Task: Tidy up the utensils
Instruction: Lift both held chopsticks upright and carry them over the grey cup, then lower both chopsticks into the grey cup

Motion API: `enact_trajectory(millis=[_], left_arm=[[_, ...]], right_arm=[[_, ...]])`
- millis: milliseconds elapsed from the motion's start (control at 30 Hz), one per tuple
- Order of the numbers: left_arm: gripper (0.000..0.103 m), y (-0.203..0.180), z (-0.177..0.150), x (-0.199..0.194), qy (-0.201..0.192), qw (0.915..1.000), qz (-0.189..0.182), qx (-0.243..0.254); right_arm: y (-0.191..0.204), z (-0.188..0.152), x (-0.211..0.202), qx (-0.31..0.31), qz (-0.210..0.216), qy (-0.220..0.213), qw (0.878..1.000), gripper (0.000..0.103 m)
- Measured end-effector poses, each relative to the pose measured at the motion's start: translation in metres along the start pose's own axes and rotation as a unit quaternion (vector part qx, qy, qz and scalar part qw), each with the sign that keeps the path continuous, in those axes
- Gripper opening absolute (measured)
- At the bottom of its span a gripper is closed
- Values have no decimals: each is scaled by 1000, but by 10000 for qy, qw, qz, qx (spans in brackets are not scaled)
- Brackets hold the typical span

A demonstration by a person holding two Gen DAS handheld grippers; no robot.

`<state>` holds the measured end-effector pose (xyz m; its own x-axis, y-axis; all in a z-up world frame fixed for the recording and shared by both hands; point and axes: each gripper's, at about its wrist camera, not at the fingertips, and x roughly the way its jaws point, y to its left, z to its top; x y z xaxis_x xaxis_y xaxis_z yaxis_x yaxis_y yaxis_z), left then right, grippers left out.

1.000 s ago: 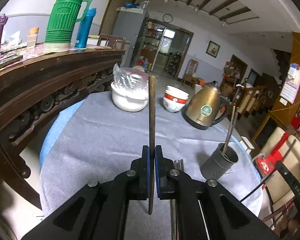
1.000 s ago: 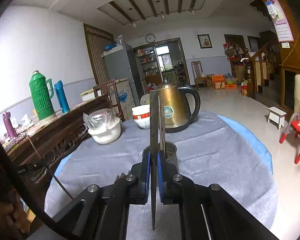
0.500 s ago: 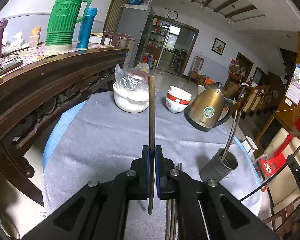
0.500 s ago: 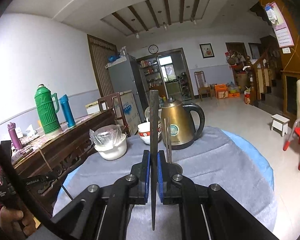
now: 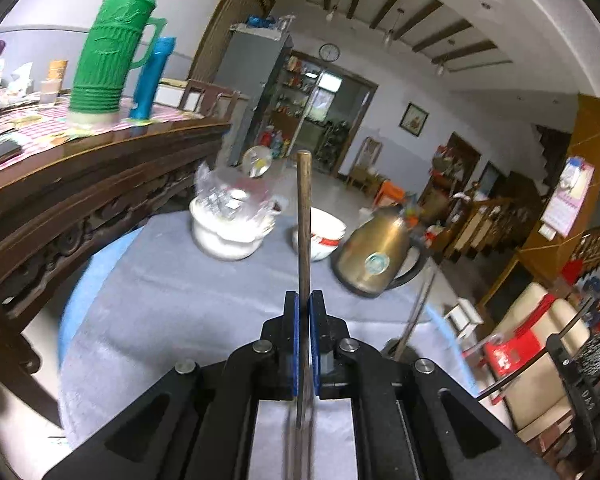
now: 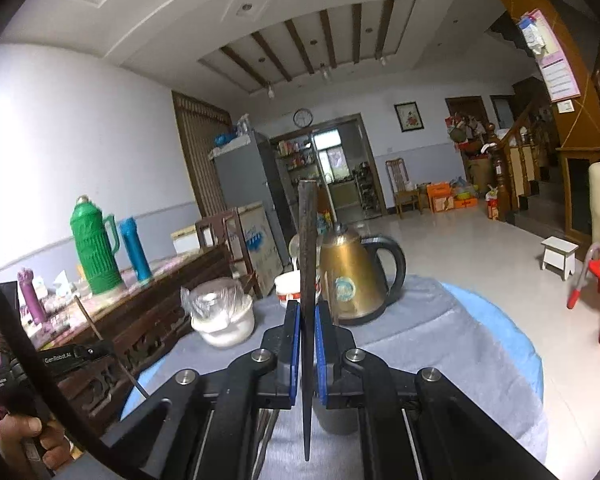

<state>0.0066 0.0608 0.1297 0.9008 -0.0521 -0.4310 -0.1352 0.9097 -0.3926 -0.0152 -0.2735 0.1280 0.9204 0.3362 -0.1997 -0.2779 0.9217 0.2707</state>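
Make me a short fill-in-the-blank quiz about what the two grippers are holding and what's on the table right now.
1. The left gripper is shut on one ____ chopstick.
2. The gold kettle has a ____ handle.
3. The white bowl left of the kettle is covered with clear ____.
4. The tall thermos on the wooden sideboard is ____.

Missing words: brown; black; plastic; green

Both pictures are bright with soft daylight — most of it comes from the far doorway (image 6: pixel 332 160). The left view is smeared with blur, mostly the kettle (image 5: pixel 374 258) and white bowl (image 5: pixel 228 232). Edges bend round — corners go black.
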Motion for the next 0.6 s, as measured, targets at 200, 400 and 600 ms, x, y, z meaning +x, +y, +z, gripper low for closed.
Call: enact_trajectory(millis=[200, 400, 600], left_arm=[[5, -31, 23, 6, -185, 9982, -555, -115], [5, -65, 34, 32, -226, 9946, -1012, -55], [5, -95, 29, 81, 39, 9943, -1057, 150]], right_arm=[[-7, 26, 2, 55, -33, -369, 9993, 8], [-16, 40, 20, 152, -84, -533, 9984, 8], [-25, 37, 61, 100, -182, -306, 9993, 8]])
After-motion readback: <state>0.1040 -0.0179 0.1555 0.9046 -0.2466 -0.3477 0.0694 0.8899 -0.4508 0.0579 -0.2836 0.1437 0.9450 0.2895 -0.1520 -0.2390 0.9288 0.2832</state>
